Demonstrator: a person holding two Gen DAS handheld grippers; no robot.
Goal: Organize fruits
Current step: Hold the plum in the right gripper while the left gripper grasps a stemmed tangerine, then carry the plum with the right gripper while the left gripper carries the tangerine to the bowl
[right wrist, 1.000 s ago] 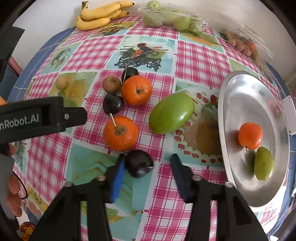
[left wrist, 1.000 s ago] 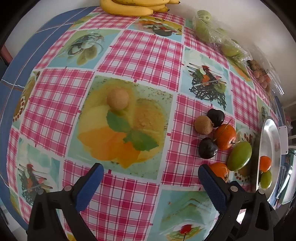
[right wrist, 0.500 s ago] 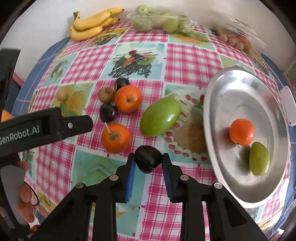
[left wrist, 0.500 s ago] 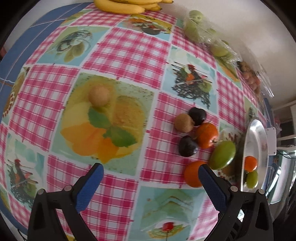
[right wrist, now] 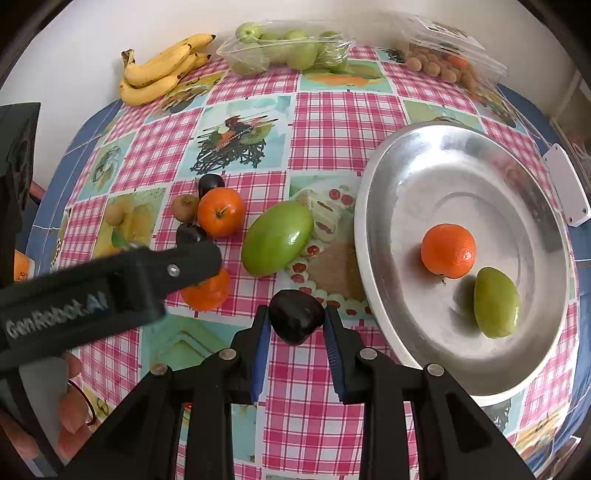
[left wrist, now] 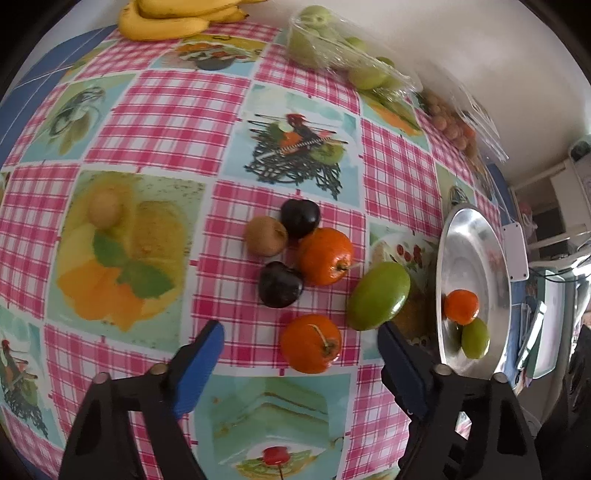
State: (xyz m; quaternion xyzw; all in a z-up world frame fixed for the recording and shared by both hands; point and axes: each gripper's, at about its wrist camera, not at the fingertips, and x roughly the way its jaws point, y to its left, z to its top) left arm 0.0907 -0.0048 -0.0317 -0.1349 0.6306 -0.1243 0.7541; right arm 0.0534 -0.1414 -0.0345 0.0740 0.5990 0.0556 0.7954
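A: What is cut off or hard to read?

B: The left gripper's (right wrist: 122,273) black arm crosses the right wrist view and covers most of one orange (right wrist: 207,290) and part of a dark plum (right wrist: 190,234). The banana bunch (left wrist: 177,16) is cropped at the top in the left wrist view. The small brown fruits in the clear pack (right wrist: 443,62) at the tabletop's far right corner are too small to name.

A: Counts, left to right?

B: One small tan fruit (left wrist: 104,209) alone towards the left edge. In the middle cluster: one kiwi (left wrist: 266,236), two dark plums, two oranges, one large green mango (left wrist: 378,301). In the silver tray (right wrist: 424,155) near the right edge: one orange (right wrist: 448,250) and one small green mango (right wrist: 496,302). A bag of green apples (right wrist: 288,50) at the far edge.

A: Grippers?

B: Left gripper (left wrist: 299,354): jaws have just been closing, yet stand apart and empty above the near orange (left wrist: 310,343). Right gripper (right wrist: 295,325): blue pads clamp a third plum (right wrist: 295,319), glossy and near black, just beside the tray's near left rim, over the checked cloth (right wrist: 332,122).
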